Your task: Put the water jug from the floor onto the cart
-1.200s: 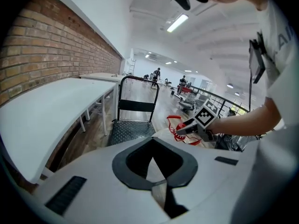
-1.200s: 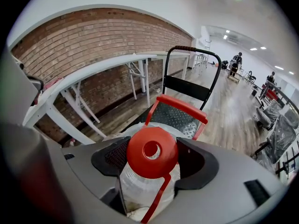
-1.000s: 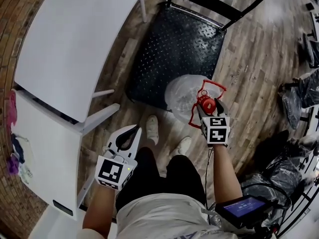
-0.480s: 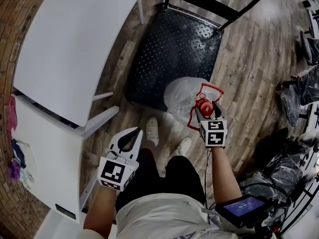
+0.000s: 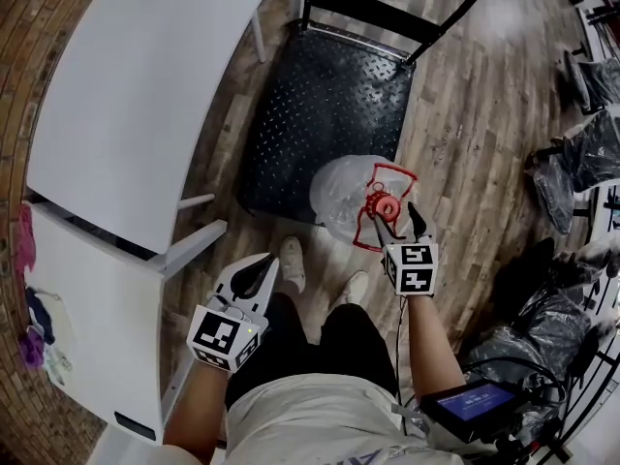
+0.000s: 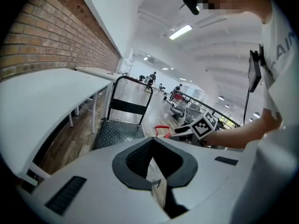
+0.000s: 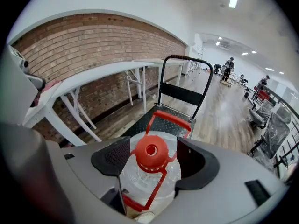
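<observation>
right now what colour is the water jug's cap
The cap is red, clearest in the right gripper view.

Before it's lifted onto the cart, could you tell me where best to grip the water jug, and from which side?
Probably the neck just under the red cap, from above: the water jug stands upright, the open jaws of the right gripper flank the cap, and the clear body looks too wide for them.
</observation>
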Demonstrator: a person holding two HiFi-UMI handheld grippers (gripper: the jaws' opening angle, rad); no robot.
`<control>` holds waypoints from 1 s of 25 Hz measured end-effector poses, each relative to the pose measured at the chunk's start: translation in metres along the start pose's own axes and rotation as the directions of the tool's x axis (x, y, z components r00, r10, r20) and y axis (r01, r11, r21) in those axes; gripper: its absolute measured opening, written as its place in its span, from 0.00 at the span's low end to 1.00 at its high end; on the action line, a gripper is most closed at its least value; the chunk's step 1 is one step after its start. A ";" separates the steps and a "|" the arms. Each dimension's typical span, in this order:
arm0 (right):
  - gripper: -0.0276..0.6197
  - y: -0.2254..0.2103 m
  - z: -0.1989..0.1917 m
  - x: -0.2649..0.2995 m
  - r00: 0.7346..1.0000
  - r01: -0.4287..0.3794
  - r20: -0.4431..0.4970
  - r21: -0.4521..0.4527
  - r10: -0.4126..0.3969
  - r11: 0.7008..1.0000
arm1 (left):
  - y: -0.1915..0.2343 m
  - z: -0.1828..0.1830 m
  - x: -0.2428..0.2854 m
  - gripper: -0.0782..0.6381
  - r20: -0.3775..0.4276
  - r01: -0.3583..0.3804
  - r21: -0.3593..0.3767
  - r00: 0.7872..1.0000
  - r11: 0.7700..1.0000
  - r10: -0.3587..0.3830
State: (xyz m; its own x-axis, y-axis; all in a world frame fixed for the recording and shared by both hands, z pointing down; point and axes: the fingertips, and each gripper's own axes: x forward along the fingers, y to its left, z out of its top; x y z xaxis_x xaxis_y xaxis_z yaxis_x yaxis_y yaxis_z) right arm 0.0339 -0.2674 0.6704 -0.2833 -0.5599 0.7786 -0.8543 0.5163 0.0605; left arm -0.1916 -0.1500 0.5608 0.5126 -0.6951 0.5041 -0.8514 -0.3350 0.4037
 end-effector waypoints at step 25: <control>0.18 -0.055 0.034 -0.299 0.828 0.165 0.507 0.185 -0.238 0.969 | -0.178 0.067 -0.012 0.11 0.068 0.173 0.385 0.974 0.906 -0.215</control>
State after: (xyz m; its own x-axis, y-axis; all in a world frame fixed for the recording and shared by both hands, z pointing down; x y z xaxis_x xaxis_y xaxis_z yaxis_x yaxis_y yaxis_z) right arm 0.1508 -0.1504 0.4135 -0.2525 -0.9153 0.3137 -0.9549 0.2880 0.0718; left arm -0.0537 -0.1245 0.4318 0.6745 -0.6489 0.3522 -0.7263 -0.6688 0.1588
